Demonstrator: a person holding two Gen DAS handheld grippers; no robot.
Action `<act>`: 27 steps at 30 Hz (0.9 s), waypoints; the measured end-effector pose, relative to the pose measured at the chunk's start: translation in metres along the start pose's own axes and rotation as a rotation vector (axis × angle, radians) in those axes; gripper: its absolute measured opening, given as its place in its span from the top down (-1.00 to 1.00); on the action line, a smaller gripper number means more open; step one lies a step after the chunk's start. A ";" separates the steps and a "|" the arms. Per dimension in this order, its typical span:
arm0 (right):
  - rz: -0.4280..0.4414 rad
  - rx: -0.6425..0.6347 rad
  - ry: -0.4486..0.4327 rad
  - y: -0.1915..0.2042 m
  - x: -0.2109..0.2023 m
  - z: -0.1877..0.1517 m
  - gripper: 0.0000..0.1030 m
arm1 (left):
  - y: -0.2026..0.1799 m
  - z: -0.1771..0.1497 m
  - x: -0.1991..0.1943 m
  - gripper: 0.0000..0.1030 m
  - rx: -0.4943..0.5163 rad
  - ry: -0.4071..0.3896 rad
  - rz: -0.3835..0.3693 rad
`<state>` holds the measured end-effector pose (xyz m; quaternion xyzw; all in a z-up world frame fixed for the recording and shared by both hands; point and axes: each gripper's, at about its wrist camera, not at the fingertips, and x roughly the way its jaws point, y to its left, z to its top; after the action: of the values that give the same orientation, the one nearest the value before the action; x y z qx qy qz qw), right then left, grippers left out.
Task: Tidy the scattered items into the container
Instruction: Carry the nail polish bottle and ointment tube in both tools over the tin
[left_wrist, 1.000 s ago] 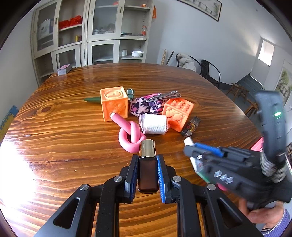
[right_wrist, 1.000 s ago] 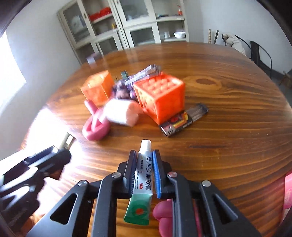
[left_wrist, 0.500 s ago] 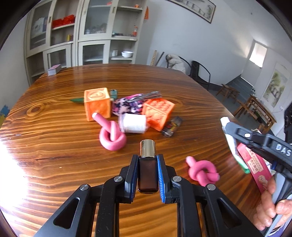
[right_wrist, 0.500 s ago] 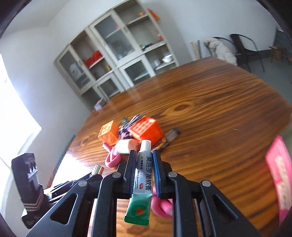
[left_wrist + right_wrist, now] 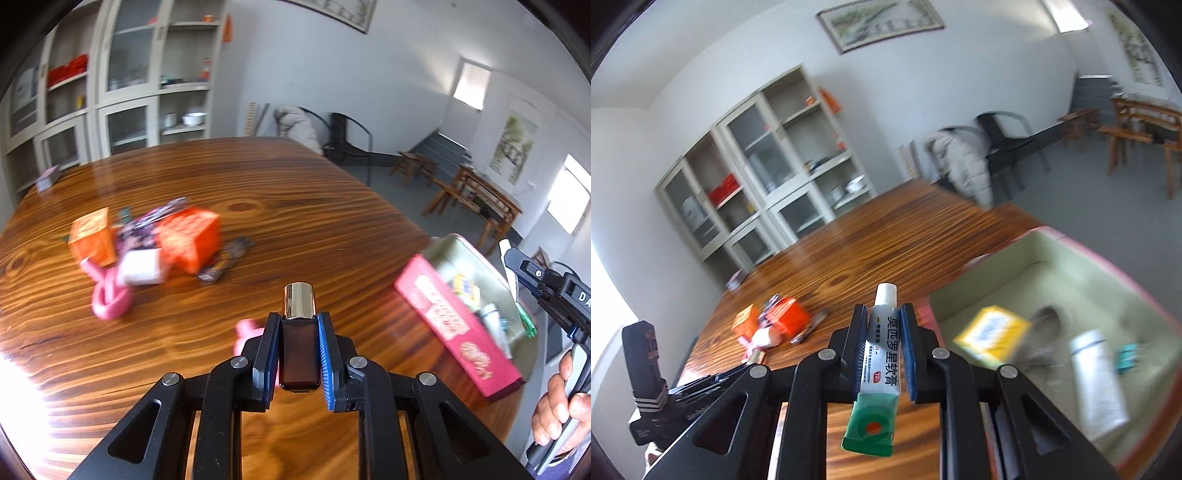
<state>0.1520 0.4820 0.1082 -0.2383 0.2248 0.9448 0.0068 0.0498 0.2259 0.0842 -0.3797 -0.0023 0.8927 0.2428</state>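
Clearly, right claw (image 5: 884, 350) clamps an ointment tube (image 5: 881, 365) printed "莫匹罗星软膏" — left claw (image 5: 298, 350) grips a brown bottle (image 5: 298, 347).

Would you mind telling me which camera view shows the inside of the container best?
The right wrist view: it looks down into the container, showing its green floor and a yellow box. The left wrist view shows the container at a low angle, its red wall hiding most of the interior.

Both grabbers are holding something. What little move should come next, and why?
Probably carry the right gripper a bit farther over the open tin and let go. It is shut on the tube, and the tin sits just to its right. The left gripper, shut on the bottle, can follow.
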 end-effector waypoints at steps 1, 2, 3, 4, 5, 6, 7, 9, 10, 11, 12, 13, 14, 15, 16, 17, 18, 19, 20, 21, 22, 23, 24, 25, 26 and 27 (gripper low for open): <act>-0.016 0.004 -0.013 -0.009 -0.007 0.001 0.62 | -0.009 0.001 0.002 0.60 0.014 0.000 -0.007; -0.030 0.009 -0.027 -0.017 -0.014 0.002 0.62 | -0.020 0.003 0.004 0.60 0.030 0.002 -0.016; -0.040 0.018 -0.034 -0.025 -0.018 0.003 0.62 | -0.030 0.005 0.007 0.60 0.045 0.004 -0.026; -0.048 0.030 -0.041 -0.034 -0.022 0.004 0.62 | -0.038 0.006 0.009 0.60 0.056 0.006 -0.033; -0.056 0.041 -0.045 -0.041 -0.025 0.005 0.62 | -0.048 0.008 0.013 0.60 0.069 0.010 -0.045; -0.061 0.051 -0.047 -0.047 -0.027 0.005 0.62 | -0.057 0.010 0.016 0.60 0.081 0.014 -0.056; -0.066 0.063 -0.047 -0.055 -0.029 0.004 0.62 | -0.067 0.012 0.019 0.60 0.094 0.017 -0.068; -0.071 0.077 -0.044 -0.065 -0.032 0.003 0.62 | -0.085 0.014 0.023 0.60 0.118 0.022 -0.088; -0.074 0.082 -0.042 -0.071 -0.033 0.002 0.62 | -0.093 0.015 0.024 0.60 0.130 0.024 -0.098; -0.076 0.086 -0.039 -0.075 -0.034 0.001 0.62 | -0.103 0.016 0.026 0.60 0.144 0.026 -0.111; -0.078 0.089 -0.037 -0.079 -0.034 0.000 0.62 | -0.111 0.017 0.028 0.60 0.154 0.029 -0.122; -0.082 0.092 -0.037 -0.084 -0.034 0.001 0.62 | -0.120 0.018 0.030 0.60 0.165 0.032 -0.135; -0.086 0.094 -0.038 -0.087 -0.034 0.000 0.62 | -0.127 0.018 0.031 0.60 0.172 0.035 -0.146; -0.089 0.095 -0.040 -0.090 -0.035 0.001 0.62 | -0.134 0.019 0.033 0.60 0.179 0.037 -0.157; -0.091 0.098 -0.042 -0.094 -0.036 0.000 0.62 | -0.143 0.019 0.036 0.60 0.189 0.041 -0.167; -0.094 0.102 -0.044 -0.097 -0.037 0.000 0.62 | -0.151 0.018 0.038 0.60 0.197 0.044 -0.175; -0.098 0.105 -0.044 -0.100 -0.037 0.000 0.62 | -0.159 0.018 0.041 0.60 0.203 0.048 -0.185; -0.101 0.109 -0.043 -0.103 -0.038 0.000 0.62 | -0.165 0.017 0.044 0.60 0.207 0.054 -0.197; -0.103 0.115 -0.042 -0.106 -0.038 -0.001 0.62 | -0.173 0.015 0.048 0.60 0.216 0.065 -0.211; -0.104 0.120 -0.040 -0.109 -0.037 -0.001 0.62 | -0.181 0.013 0.051 0.60 0.228 0.074 -0.221; -0.106 0.124 -0.037 -0.112 -0.037 -0.001 0.62 | -0.187 0.012 0.054 0.60 0.239 0.080 -0.225; -0.107 0.128 -0.034 -0.114 -0.037 -0.001 0.62 | -0.194 0.010 0.057 0.60 0.253 0.086 -0.229; -0.107 0.131 -0.032 -0.115 -0.036 -0.001 0.62 | -0.200 0.008 0.060 0.60 0.265 0.090 -0.232; -0.107 0.133 -0.031 -0.117 -0.036 -0.002 0.62 | -0.204 0.006 0.062 0.60 0.272 0.093 -0.232; -0.108 0.133 -0.030 -0.118 -0.036 -0.002 0.62 | -0.208 0.005 0.065 0.60 0.281 0.096 -0.232; -0.108 0.134 -0.030 -0.119 -0.035 -0.002 0.62 | -0.212 0.004 0.066 0.60 0.286 0.100 -0.233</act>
<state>0.1986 0.5909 0.0726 -0.2349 0.2740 0.9294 0.0770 0.0993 0.4426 0.0823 -0.3825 0.0928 0.8297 0.3959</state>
